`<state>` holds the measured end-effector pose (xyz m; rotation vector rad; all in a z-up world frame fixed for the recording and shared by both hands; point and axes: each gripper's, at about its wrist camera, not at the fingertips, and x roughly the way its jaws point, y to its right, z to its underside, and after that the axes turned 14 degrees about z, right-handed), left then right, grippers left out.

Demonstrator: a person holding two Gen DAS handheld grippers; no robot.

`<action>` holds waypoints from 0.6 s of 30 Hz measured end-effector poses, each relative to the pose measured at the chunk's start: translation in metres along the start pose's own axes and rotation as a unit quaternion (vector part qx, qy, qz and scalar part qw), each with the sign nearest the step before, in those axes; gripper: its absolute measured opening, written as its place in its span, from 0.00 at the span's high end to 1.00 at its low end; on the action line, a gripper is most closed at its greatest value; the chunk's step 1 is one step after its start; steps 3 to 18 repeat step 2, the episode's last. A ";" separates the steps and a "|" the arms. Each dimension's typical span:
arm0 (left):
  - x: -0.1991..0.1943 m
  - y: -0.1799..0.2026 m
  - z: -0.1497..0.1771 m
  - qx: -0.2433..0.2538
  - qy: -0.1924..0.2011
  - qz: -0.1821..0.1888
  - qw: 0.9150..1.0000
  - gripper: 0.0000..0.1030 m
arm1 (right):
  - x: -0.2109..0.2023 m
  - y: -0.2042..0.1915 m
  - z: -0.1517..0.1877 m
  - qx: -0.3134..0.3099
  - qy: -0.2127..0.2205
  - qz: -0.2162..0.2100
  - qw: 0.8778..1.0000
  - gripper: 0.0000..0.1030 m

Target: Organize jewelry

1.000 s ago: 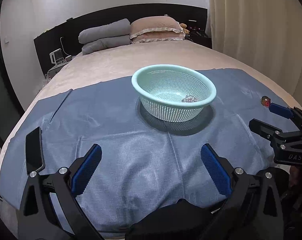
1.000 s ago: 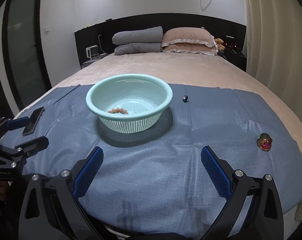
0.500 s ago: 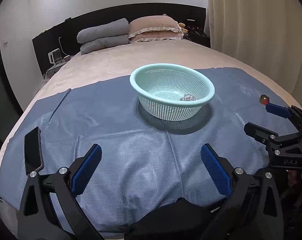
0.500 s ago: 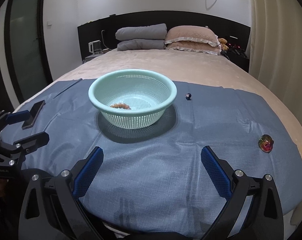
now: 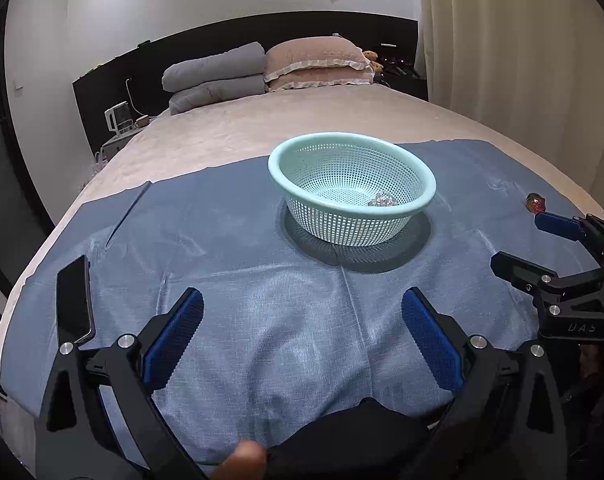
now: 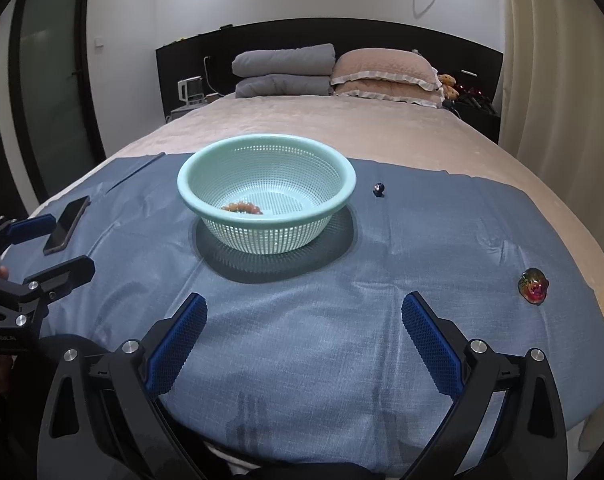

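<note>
A home bedroom: a made bed (image 6: 341,128) with stacked pillows (image 6: 385,74) against a dark headboard (image 6: 381,36), curtains (image 6: 549,60) on the right, a kettle (image 5: 118,118) far left.

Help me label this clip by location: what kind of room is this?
Most likely a bedroom: the work happens on a made bed with stacked pillows, a dark headboard behind them and a curtain alongside.

The left black angular-framed two-finger gripper (image 5: 302,336) has blue ribbed pads (image 5: 173,338) and round silver screws at its finger joints. The right black two-finger gripper (image 6: 302,340) is built the same; seen from the left camera, its body carries faint pale lettering beside small silver screws
</note>
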<state>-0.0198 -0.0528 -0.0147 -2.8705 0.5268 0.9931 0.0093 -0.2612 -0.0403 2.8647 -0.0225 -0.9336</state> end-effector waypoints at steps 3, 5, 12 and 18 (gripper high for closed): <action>0.000 -0.001 0.000 -0.001 0.000 0.000 1.000 0.05 | 0.000 0.000 0.000 0.000 0.000 -0.001 1.000 0.09; 0.000 -0.001 0.000 -0.001 0.000 0.000 1.000 0.05 | 0.000 0.000 0.000 0.000 0.000 -0.001 1.000 0.09; 0.000 -0.001 0.000 -0.001 0.000 0.000 1.000 0.05 | 0.000 0.000 0.000 0.000 0.000 -0.001 1.000 0.09; 0.000 -0.001 0.000 -0.001 0.000 0.000 1.000 0.05 | 0.000 0.000 0.000 0.000 0.000 -0.001 1.000 0.09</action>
